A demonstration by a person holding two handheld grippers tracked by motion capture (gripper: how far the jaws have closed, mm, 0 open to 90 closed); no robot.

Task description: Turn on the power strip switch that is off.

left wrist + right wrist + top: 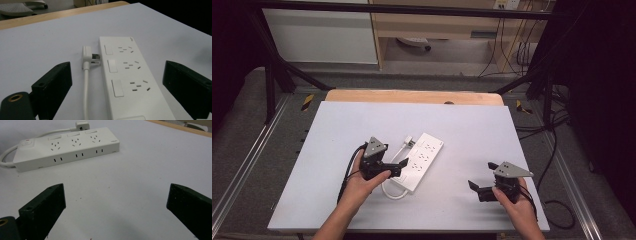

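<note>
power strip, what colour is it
White, cable and plug too: the power strip shows best in the right gripper view, with a small red mark near its cable end.

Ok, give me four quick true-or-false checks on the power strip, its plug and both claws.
1. The left claw is open, nothing gripped. True.
2. The plug sits in one of the power strip's sockets. False: it lies on the table beside the strip.
3. The right claw holds the strip. False: it is open, well short of the strip.
4. The strip lies flat, sockets facing up. True.
</note>
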